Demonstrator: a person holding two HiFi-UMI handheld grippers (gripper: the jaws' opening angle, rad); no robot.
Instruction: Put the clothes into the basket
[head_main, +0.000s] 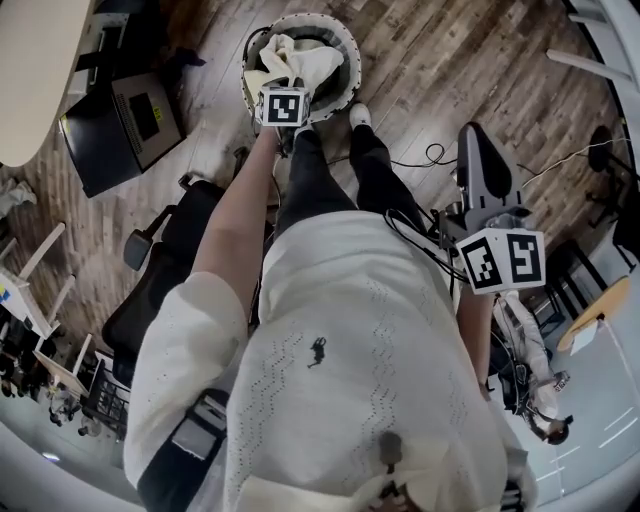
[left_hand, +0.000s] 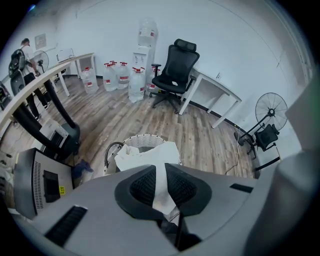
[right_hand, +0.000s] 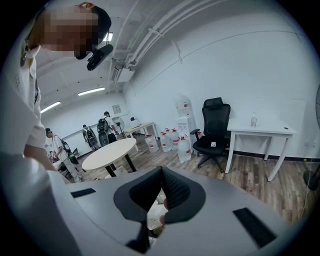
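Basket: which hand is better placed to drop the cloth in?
Left. The left gripper hangs over the basket, fingers shut on the cloth. The right gripper is shut, empty, off at the person's side.

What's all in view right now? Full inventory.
basket: one, white wicker, on wood floor
cloth: one, white, draped over basket, in left gripper
office chair: one, black, by far wall
water dispenser: one, white, against wall
water jugs: several, clear, floor beside water dispenser
desk: at least one, white, right of office chair
fan: one, black, right of desk
round table: one, pale, mid-room
machine: one, grey, floor left of basket
bystanders: several, white and dark tops, far end
left gripper: grey, shut on cloth over basket
right gripper: grey, jaws together, at person's right side
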